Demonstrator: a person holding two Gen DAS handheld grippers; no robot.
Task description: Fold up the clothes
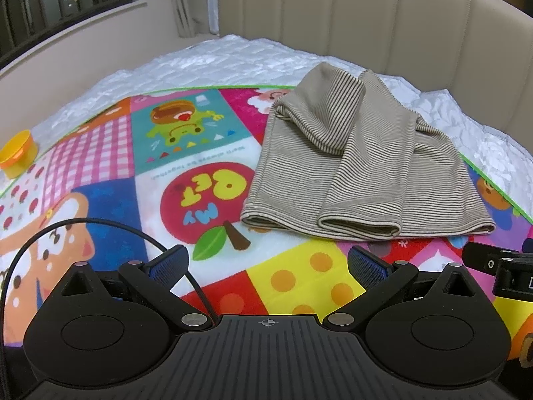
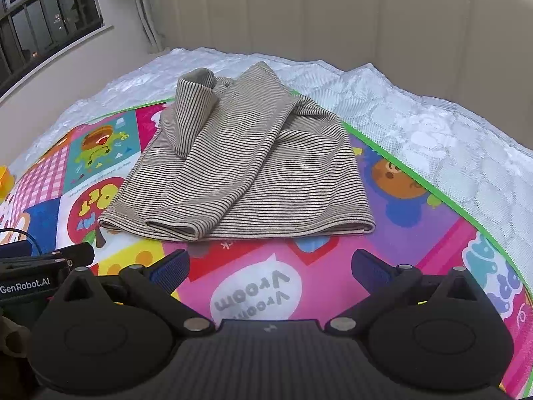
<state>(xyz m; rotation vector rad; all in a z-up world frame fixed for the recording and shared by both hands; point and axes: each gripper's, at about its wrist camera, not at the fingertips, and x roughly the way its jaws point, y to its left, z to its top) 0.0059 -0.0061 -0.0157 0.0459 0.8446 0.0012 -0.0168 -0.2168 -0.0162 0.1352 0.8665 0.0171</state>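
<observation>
Striped beige top (image 1: pixel 359 163), sleeves folded over its body, lying on colourful cartoon play mat (image 1: pixel 186 180) atop white quilted bed (image 2: pixel 416 126). Left tongs (image 1: pixel 268 263) and right tongs (image 2: pixel 269 266) both spread wide, empty, just short of hem. Yellow tub (image 1: pixel 18 155) at mat's edge.

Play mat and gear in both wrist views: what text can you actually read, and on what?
"MY" and "GET" (first letter unsure): red apple on the play mat, upside down.
"Vroom Vroom": white speech bubble, upside down.
"GenRobot.AI": left hand-held gripper body.
Small line under the frog: too blurred.
Lettering at the mat's right edge: unreadable.
</observation>
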